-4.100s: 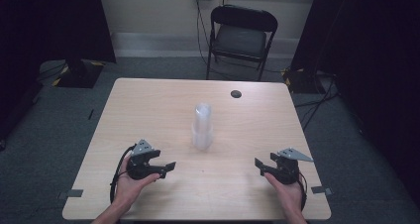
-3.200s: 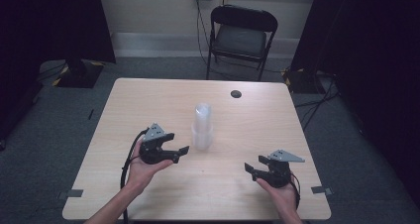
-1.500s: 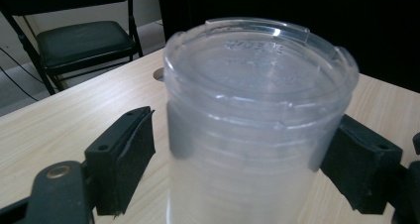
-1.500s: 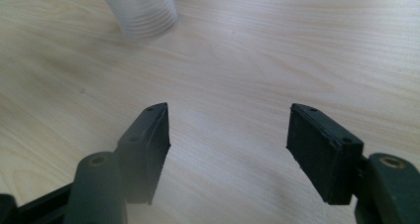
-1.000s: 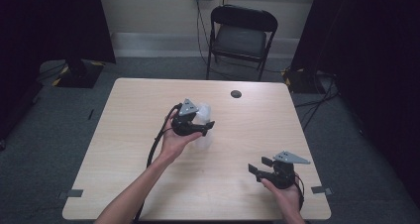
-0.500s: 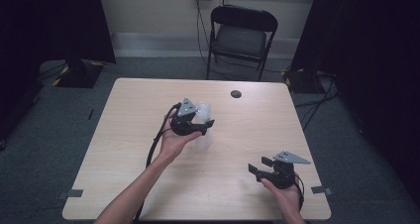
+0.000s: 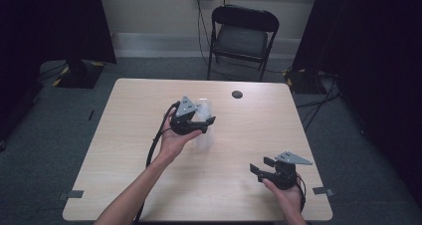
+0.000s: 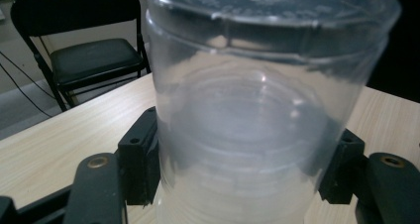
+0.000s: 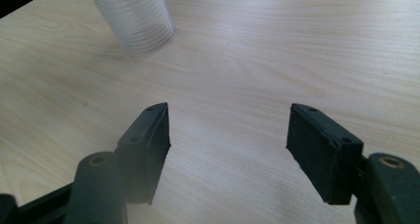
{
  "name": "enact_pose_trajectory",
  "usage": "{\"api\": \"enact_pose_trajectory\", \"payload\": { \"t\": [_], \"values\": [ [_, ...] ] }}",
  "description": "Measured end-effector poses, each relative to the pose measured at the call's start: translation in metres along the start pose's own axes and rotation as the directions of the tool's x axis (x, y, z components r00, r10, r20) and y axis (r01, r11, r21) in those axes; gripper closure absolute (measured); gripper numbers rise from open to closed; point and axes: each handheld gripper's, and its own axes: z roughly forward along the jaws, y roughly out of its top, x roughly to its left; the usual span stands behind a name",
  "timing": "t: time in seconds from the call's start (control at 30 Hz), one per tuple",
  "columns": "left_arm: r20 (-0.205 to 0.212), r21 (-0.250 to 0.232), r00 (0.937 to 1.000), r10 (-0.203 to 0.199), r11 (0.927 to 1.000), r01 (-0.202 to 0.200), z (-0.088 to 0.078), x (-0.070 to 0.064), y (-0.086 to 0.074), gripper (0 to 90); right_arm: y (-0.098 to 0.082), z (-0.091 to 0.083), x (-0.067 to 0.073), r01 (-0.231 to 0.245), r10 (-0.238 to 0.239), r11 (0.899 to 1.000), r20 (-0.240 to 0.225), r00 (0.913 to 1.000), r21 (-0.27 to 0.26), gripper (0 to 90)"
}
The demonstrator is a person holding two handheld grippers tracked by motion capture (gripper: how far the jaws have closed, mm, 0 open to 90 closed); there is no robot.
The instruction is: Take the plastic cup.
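A stack of clear plastic cups (image 7: 203, 141) stands upright in the middle of the wooden table (image 7: 114, 150). My left gripper (image 7: 206, 123) reaches in from the left and straddles the stack's upper half. In the left gripper view the cups (image 8: 257, 110) sit between the jaws with both pads (image 8: 141, 159) against the wall; the jaws have just been closing on them. My right gripper (image 7: 262, 165) rests near the front right of the table, open, with bare tabletop between its fingers (image 9: 228, 144). In that view the foot of the cup stack (image 9: 136, 16) shows at the top left.
A small dark round disc (image 7: 237, 94) lies near the table's far edge. A black folding chair (image 7: 242, 36) stands behind the table. The left gripper's cable (image 7: 155, 145) trails along the forearm toward the front edge.
Earlier the left gripper travelled from the front left of the table up to the cup stack. Over the last second it has stayed at the stack. The right gripper has not moved.
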Motion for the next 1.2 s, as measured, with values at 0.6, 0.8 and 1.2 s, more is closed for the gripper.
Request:
{"api": "enact_pose_trajectory", "payload": {
  "t": [0.6, 0.8, 1.2],
  "values": [
    [-0.005, -0.062, 0.9986, -0.052, 0.9967, 0.052, -0.008, 0.002, 0.014, 34.9, 0.001, 0.001, 0.001, 0.001, -0.001, 1.000, -0.005, 1.0000, -0.001, 32.8],
    [0.002, -0.086, 0.9989, -0.046, 0.9952, 0.046, -0.010, -0.001, 0.022, 35.8, 0.001, 0.001, 0.001, 0.001, -0.001, 1.000, -0.007, 1.0000, -0.003, 32.8],
    [0.012, -0.118, 0.9984, -0.054, 0.9915, 0.055, -0.017, -0.007, 0.033, 36.4, 0.001, 0.001, 0.001, -0.002, 0.002, 1.000, -0.006, 1.0000, -0.006, 32.6]
  ]
}}
